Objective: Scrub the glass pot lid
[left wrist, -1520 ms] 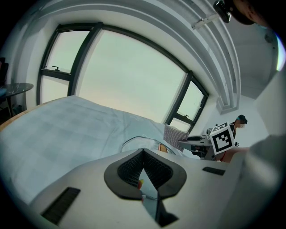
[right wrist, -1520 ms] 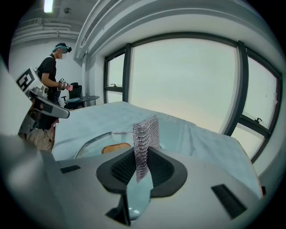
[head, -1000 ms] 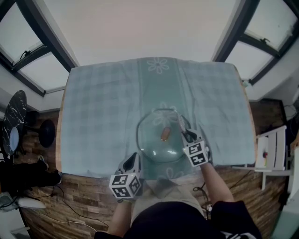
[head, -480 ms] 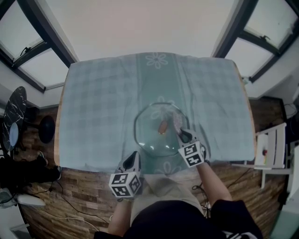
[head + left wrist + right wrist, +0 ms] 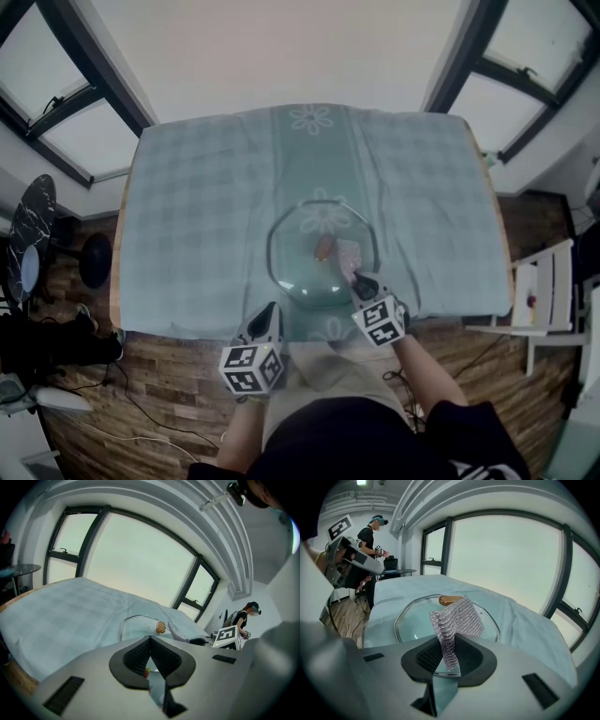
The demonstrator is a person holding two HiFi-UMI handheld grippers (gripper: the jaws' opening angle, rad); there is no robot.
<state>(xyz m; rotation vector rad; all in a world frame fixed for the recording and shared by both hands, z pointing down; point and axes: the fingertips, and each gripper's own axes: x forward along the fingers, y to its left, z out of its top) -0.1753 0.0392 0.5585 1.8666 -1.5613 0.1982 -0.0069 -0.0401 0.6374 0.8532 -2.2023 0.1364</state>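
Over lid (image 5: 305, 267) right edge, mesh (image 5: 457, 618) is clamped in right gripper (image 5: 359, 279); scrubbing judged underway, firm contact needed. Left gripper (image 5: 269, 317) closed, empty.

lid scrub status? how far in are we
Done: the mesh scrubber is picked up, pinched in the right gripper jaws, and the glass lid lies knob-up on the tablecloth. In hand: the scrubber is held over the lid's right side; contact can't be confirmed. Remaining: probably most of the scrubbing, since no suds or wiped patches show. The left gripper is shut, empty and off the lid.
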